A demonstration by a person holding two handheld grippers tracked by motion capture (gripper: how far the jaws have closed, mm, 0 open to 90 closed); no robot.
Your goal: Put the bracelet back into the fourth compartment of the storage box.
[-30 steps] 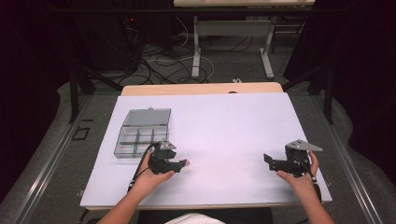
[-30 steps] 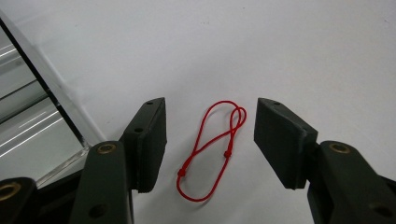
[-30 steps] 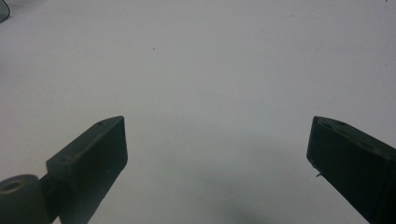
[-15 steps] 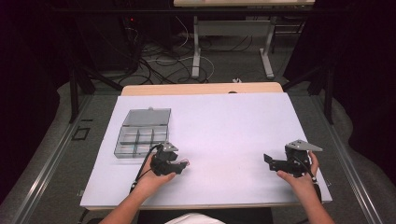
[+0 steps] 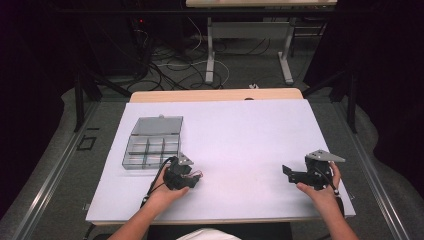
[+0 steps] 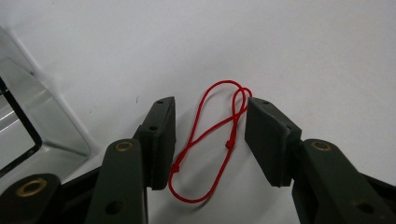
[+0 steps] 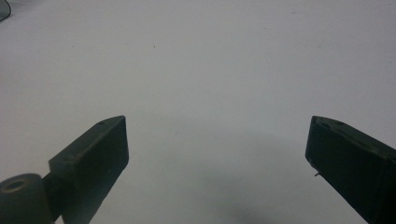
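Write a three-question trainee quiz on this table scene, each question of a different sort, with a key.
1. True or false: the red cord lies on the table between the jaws of the left gripper.
2. The compartment box sits where? A) beside the right gripper B) just beyond the left gripper, near the table's left edge C) at the far right corner
3. Fill in: the right gripper's jaws stand wide ____ over bare table.

Key: 1 true; 2 B; 3 open.
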